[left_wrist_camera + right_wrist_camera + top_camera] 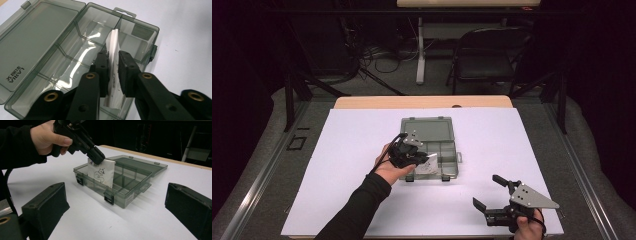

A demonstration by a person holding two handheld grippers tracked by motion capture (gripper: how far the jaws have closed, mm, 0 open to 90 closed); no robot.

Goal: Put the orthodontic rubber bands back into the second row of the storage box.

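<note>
One tool [113, 62] pinches card [102, 175] above box [130, 192], apparently clearing edges.

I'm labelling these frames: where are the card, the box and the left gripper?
card [102, 176], right gripper view, its drawn face.
box [428, 129], high view, its open lid.
left gripper [113, 62], left gripper view, between its fingertips.

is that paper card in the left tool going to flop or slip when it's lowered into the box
Probably a bit floppy: the card looks thin and curves slightly above the left tool. It likely weighs little, hanging flat from one pinched edge. Slipping seems unlikely, since both pads press it, over the box.
</note>
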